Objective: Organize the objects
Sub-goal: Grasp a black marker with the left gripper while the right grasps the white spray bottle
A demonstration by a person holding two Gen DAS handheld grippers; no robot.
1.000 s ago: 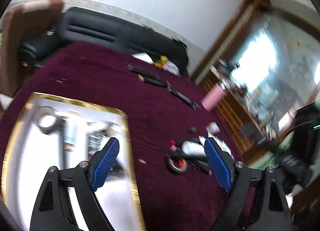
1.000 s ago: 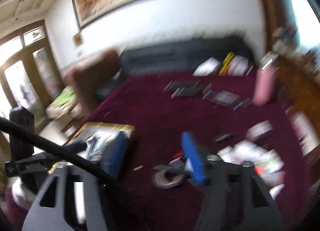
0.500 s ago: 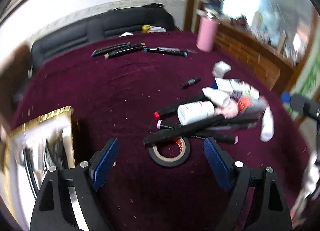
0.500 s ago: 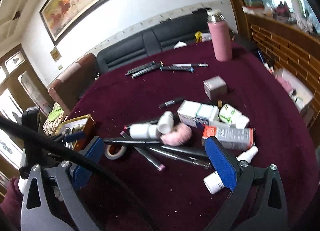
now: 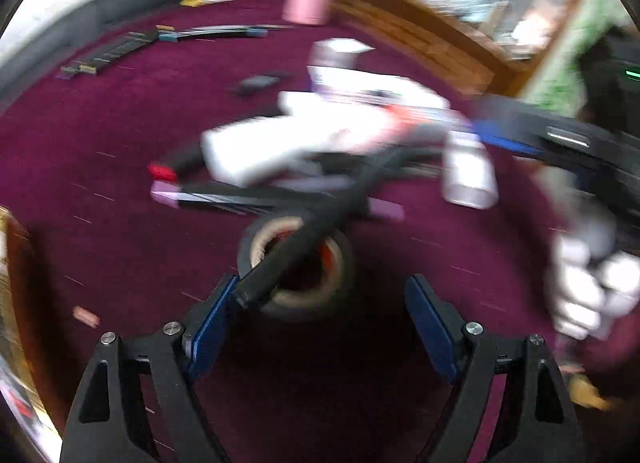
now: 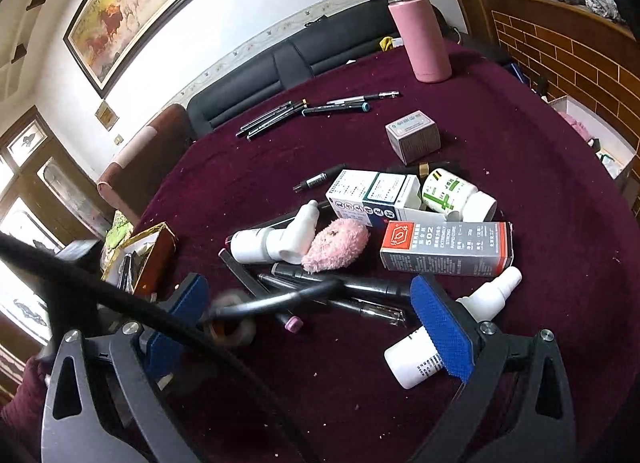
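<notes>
- left gripper (image 5: 316,315) spread wide, empty, tape roll (image 5: 296,263) between its pads
- right gripper (image 6: 308,323) spread, empty, over black markers (image 6: 352,287) beside tape roll

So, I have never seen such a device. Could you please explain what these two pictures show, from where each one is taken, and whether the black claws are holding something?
There is no robot here. A person holds a two-finger gripper in each hand, and a fisheye camera on each one looks forward along its fingers.

The blurred picture comes from the left gripper. It is open and holds nothing, close to a tape roll with a black marker lying across it.

The sharp picture comes from the right gripper, also open and holding nothing. Before it, on the dark red tablecloth, lie a grey 502 glue box, a pink fluffy puff, white bottles, pens and a pink flask.
</notes>
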